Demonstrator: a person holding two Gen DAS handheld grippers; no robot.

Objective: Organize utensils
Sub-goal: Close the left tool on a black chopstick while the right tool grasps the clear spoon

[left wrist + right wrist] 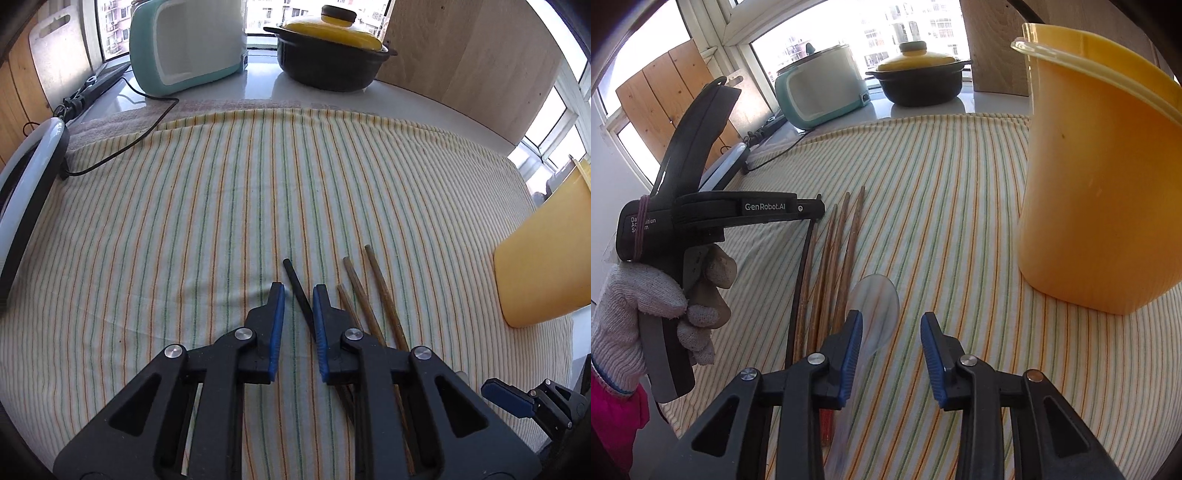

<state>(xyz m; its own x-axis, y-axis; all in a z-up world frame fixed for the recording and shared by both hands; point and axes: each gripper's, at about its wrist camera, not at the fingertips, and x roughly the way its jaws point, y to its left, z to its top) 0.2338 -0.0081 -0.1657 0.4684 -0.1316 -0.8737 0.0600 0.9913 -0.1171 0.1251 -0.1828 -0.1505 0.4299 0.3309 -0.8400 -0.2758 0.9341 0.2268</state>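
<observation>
Several brown wooden chopsticks (838,254) and one black chopstick (803,266) lie side by side on the striped cloth (942,206). A clear plastic spoon (875,310) lies right of them. A tall yellow cup (1097,177) stands at the right. My left gripper (298,291) is open, low over the cloth, with the black chopstick (297,291) between its fingers and the brown chopsticks (364,295) just right of it. My right gripper (892,321) is open and empty, its left finger (851,343) over the spoon's neck.
A teal rice cooker (184,44) and a black pot with a yellow lid (328,51) stand at the back by the window. A black cable (140,136) crosses the cloth's far left corner. A wooden board (472,55) leans at the back right.
</observation>
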